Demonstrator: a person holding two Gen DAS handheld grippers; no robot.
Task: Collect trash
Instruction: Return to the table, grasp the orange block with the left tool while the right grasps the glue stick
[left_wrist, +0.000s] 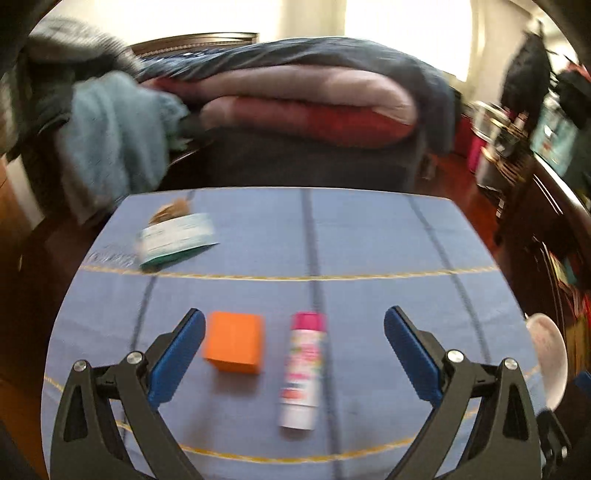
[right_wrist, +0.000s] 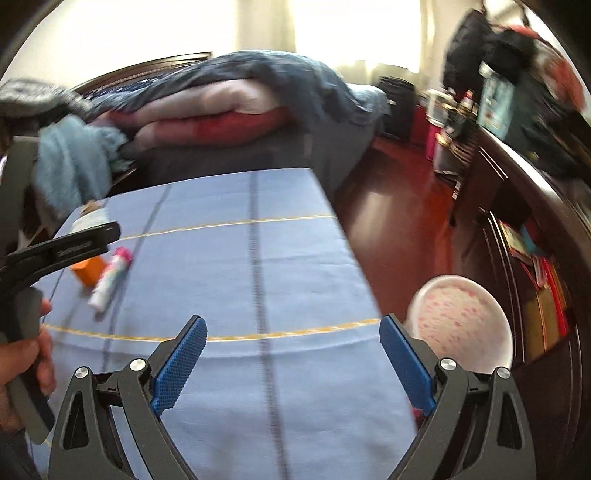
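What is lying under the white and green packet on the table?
A brown crumpled scrap sticks out behind the packet, and clear plastic lies beside it. What the packet itself covers cannot be seen.

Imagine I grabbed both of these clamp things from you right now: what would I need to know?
Left gripper: open, empty, above the table, the orange box and the pink-capped tube lying between its fingers.
Right gripper: open, empty, over the table's right edge beside the bin.
A packet lies at the far left corner, with something brown behind it.
Done: nothing picked up that I can see.
Left: probably carry each piece to the bin.
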